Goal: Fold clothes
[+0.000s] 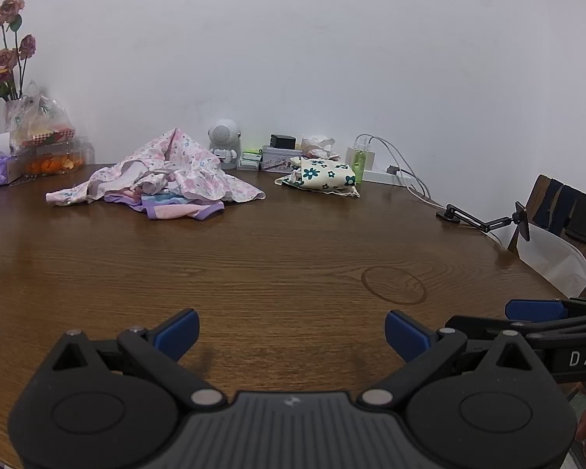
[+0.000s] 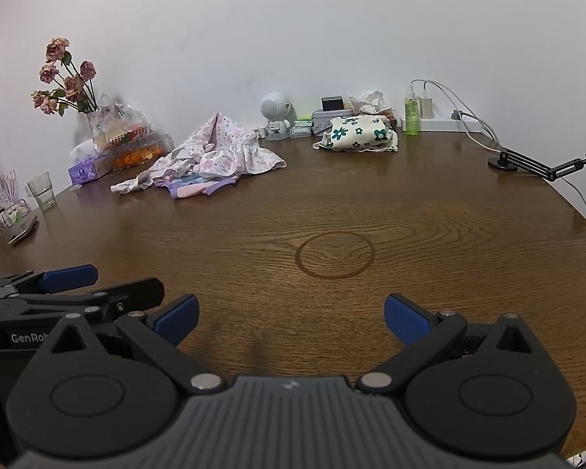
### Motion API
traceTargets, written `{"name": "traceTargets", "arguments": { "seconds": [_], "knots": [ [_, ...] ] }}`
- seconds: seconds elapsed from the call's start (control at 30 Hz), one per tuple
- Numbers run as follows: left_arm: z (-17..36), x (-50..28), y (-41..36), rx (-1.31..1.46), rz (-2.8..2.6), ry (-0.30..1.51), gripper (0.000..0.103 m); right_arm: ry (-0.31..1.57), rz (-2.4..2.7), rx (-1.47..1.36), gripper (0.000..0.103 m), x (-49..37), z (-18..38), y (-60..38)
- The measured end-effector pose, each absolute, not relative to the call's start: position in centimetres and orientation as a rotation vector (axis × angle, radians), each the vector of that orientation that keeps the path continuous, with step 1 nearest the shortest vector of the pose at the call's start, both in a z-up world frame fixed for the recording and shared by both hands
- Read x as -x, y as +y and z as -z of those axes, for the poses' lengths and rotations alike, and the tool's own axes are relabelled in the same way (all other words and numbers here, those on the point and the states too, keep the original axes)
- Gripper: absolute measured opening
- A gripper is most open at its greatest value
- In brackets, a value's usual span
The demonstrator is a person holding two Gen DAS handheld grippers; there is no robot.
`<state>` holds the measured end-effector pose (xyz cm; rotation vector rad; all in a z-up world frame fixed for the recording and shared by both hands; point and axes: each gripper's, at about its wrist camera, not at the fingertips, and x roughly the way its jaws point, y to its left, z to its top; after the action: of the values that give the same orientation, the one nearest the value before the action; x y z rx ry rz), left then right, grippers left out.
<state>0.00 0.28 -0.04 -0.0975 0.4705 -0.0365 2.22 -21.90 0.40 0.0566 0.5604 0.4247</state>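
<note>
Dark brown wooden table [image 1: 277,258] fills both views; left gripper [image 1: 292,336] and right gripper [image 2: 291,318] hover with fingers spread, empty. Crumpled pink floral clothes pile [image 1: 164,174] lies upper left, folded cream flowered garment [image 2: 357,133] upper centre-right.

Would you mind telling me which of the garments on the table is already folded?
The cream cloth with dark green flowers, a neat rectangle near the green bottle; the pink floral garment lies crumpled over purple striped clothes.
</note>
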Motion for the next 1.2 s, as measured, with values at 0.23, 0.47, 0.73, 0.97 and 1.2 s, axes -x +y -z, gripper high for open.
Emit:
{"name": "traceTargets", "arguments": {
  "seconds": [0.23, 0.47, 0.73, 0.97, 1.2],
  "knots": [
    [-0.07, -0.24, 0.32, 0.098, 0.038, 0.471, 0.102, 0.561, -0.423, -0.056, 0.103, -2.2, -0.43, -21.81],
    [-0.16, -0.29, 0.31, 0.098, 0.043, 0.473, 0.102, 0.562, -0.423, -0.053, 0.103, -2.31, -0.57, -21.75],
    [-0.26, -0.36, 0.31, 0.097, 0.045, 0.475, 0.102, 0.562, -0.422, -0.054, 0.103, -2.36, -0.59, -21.68],
    [-0.26, -0.43, 0.32, 0.097, 0.048, 0.477, 0.102, 0.562, -0.423, -0.054, 0.103, -2.26, -0.46, -21.67],
    [-0.22, -0.37, 0.28, 0.098, 0.052, 0.48, 0.102, 0.563, -0.423, -0.055, 0.103, -2.21, -0.4, -21.68]
  ]
}}
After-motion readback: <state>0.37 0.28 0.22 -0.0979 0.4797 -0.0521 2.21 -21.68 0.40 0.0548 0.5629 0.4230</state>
